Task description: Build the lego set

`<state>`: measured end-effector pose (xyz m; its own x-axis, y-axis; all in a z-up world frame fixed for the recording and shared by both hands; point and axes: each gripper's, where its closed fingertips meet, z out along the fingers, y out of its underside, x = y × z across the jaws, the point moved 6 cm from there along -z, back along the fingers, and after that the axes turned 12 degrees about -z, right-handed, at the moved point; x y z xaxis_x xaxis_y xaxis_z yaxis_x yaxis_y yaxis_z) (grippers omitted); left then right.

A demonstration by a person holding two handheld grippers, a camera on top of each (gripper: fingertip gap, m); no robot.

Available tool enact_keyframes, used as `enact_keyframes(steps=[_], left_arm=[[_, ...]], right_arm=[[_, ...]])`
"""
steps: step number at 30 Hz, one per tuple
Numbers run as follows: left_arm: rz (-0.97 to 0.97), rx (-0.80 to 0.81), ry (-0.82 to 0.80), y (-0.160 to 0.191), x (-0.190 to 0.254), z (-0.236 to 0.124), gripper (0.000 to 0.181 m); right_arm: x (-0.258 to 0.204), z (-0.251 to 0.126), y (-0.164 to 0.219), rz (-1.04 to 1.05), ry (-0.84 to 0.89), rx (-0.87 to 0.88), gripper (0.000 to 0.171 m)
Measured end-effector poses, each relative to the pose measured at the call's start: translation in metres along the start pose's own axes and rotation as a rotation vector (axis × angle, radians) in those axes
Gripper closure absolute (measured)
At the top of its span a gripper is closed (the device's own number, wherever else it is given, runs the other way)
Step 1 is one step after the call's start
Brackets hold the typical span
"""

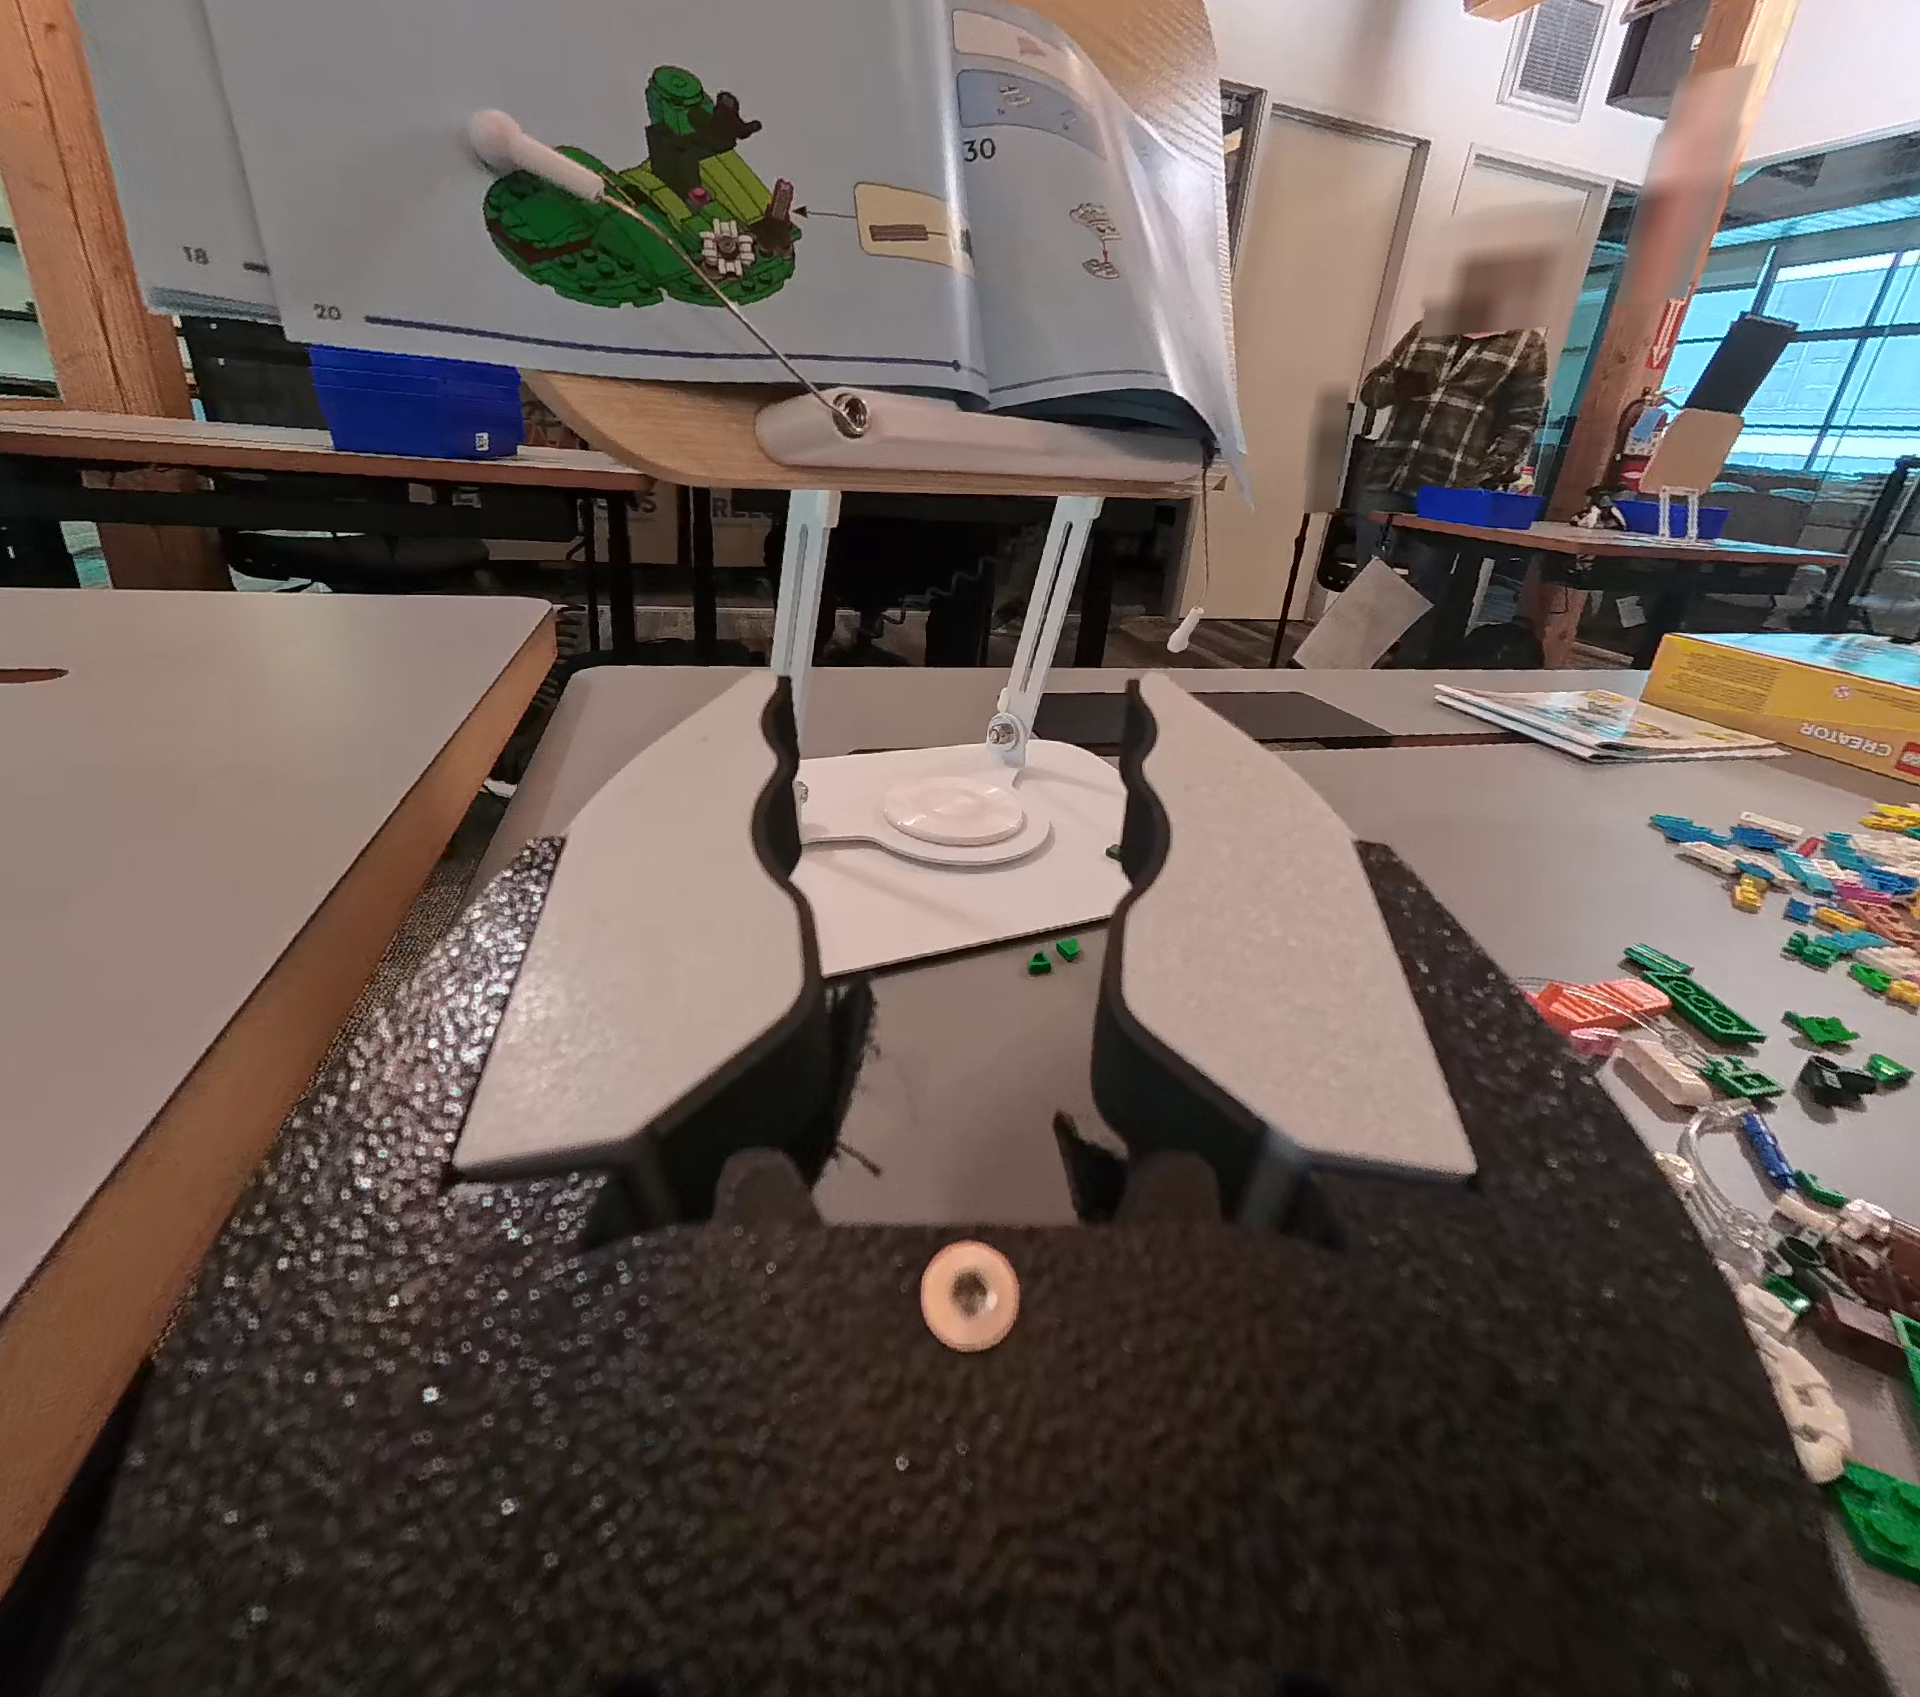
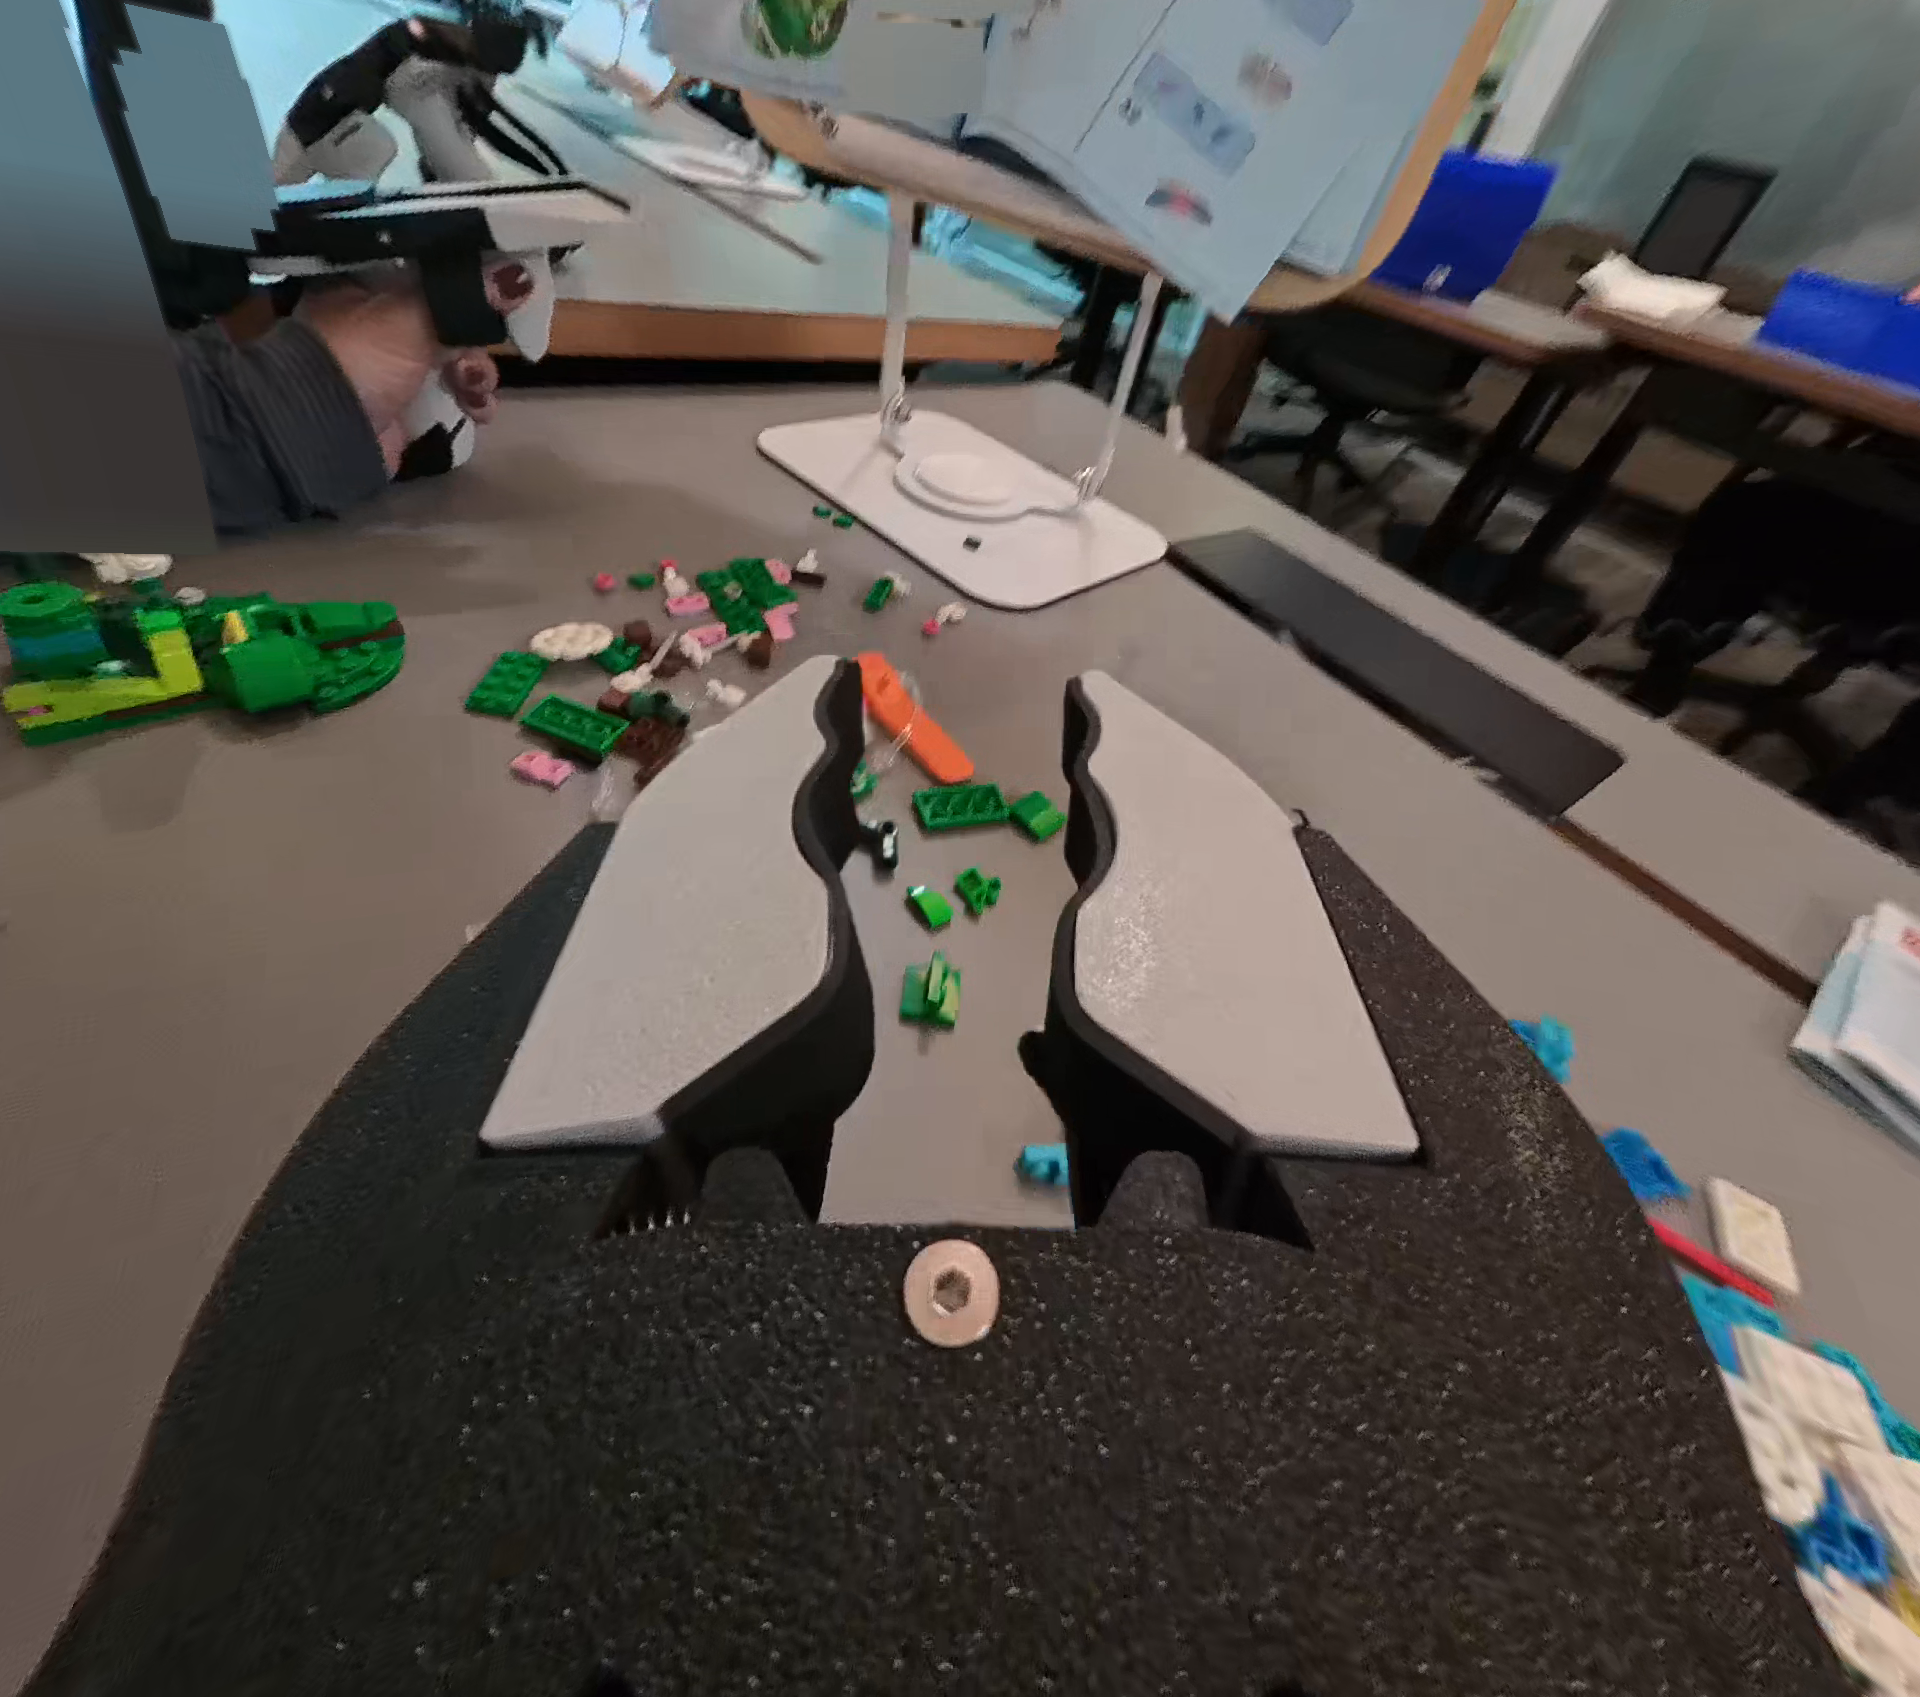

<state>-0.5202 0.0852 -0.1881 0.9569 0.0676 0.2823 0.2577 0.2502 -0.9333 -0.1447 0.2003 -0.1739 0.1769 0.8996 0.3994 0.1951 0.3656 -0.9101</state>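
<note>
My left gripper is open and empty, held above the grey table and facing the white book stand that carries the open instruction booklet. My right gripper is open and empty over loose green bricks and an orange brick separator. A part-built green model lies at the left in the right wrist view. The left gripper, held in a hand, shows far left there. More loose bricks lie to the right in the left wrist view.
A yellow set box and a second booklet lie at the far right. A black strip lies behind the stand. Blue and white bricks sit at the right edge. A second table adjoins on the left. A person stands far back. Spacing between my two grippers at the tips: around 35 cm. To the orange brick separator: right tips about 15 cm, left tips about 25 cm. Look for it in the left wrist view too. From either gripper's tips it is about 25 cm to the part-built green model.
</note>
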Motion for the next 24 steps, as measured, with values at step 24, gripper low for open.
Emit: enact_keyframes(steps=[24], left_arm=[[0.094,-0.030,0.050,0.001,0.011,0.000,0.126]], right_arm=[[-0.022,0.087,0.069,-0.074,-0.473,-0.613,0.155]])
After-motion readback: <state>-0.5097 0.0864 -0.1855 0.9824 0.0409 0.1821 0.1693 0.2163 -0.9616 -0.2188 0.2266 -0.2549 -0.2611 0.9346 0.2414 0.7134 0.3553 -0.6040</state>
